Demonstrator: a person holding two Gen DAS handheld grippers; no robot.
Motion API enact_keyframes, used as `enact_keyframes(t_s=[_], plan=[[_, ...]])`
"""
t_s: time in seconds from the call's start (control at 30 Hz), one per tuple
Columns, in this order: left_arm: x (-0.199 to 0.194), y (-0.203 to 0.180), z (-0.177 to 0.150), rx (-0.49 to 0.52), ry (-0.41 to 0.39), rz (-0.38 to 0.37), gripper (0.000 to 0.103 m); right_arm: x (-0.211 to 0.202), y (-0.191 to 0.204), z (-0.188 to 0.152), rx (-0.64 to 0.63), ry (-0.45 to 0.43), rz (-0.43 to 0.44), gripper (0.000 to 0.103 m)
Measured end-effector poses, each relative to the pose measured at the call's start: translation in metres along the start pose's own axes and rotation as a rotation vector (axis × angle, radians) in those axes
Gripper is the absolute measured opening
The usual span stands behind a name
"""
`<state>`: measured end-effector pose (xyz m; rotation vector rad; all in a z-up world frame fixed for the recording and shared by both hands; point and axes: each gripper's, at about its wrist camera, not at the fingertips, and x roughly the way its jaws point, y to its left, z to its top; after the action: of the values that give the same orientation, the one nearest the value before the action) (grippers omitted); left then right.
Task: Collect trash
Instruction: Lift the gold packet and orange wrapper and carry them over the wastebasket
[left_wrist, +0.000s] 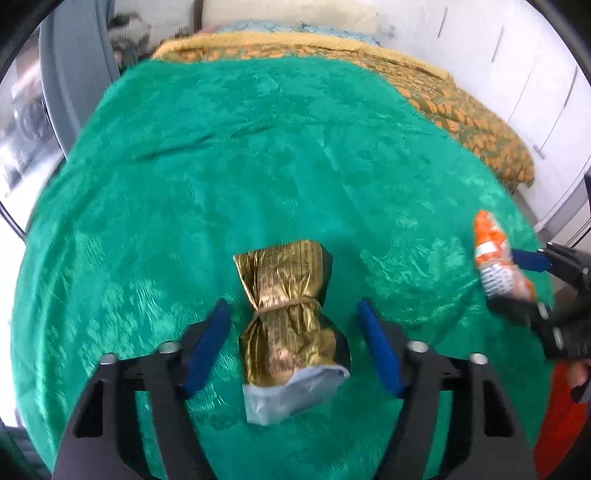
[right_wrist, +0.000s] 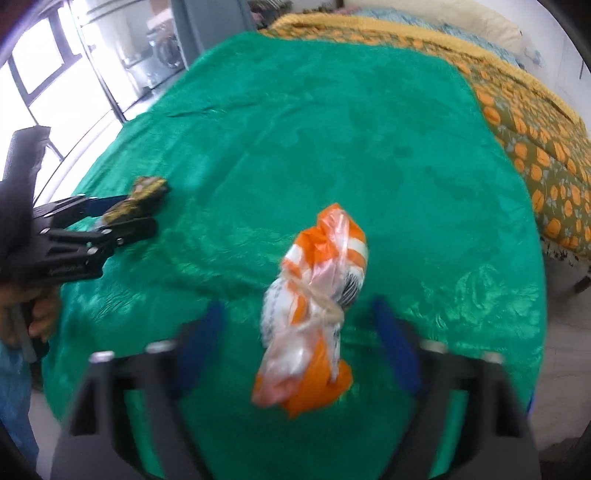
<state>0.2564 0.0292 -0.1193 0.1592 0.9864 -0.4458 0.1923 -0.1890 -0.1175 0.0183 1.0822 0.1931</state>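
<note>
A gold foil packet (left_wrist: 290, 317) tied with a rubber band lies on the green bedspread (left_wrist: 258, 155). My left gripper (left_wrist: 293, 314) is open, its blue fingers apart on either side of the packet without touching it. An orange and white plastic packet (right_wrist: 314, 306), also tied at the middle, lies between the open blue fingers of my right gripper (right_wrist: 299, 314). The right gripper (left_wrist: 532, 273) and its packet (left_wrist: 496, 258) show at the right of the left wrist view. The left gripper (right_wrist: 122, 214) and the gold packet (right_wrist: 142, 197) show at the left of the right wrist view.
A yellow and orange patterned blanket (left_wrist: 461, 107) covers the far and right part of the bed. White cupboards (left_wrist: 535, 74) stand at the right. A window and grey frame (right_wrist: 92, 74) are on the left. Something red (left_wrist: 561, 417) lies at the lower right.
</note>
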Motion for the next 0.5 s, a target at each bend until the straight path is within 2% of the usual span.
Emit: enact_keyframes(t_s=[0.03,0.1,0.23,0.37,0.5], plan=[[-0.001,0.0,0.0,-0.002,-0.007,0.012,0.046,-0.001,-0.004,-0.001,0.021,-0.005,0.001,0.046],[-0.005,0.002,-0.002,-0.039,-0.023,-0.018,0.042,-0.008,-0.012,-0.006,0.045,-0.03,0.023,0.046],[-0.018,-0.016,-0.005,-0.034,-0.065,-0.033,0.042,-0.033,-0.023,-0.024,0.042,-0.074,0.057,0.046],[-0.026,-0.053,-0.007,-0.041,-0.08,-0.085,0.042,-0.056,-0.038,-0.044,0.04,-0.096,0.088,0.046],[-0.033,-0.104,-0.006,0.007,-0.091,-0.123,0.041,-0.077,-0.062,-0.068,0.056,-0.114,0.102,0.046]])
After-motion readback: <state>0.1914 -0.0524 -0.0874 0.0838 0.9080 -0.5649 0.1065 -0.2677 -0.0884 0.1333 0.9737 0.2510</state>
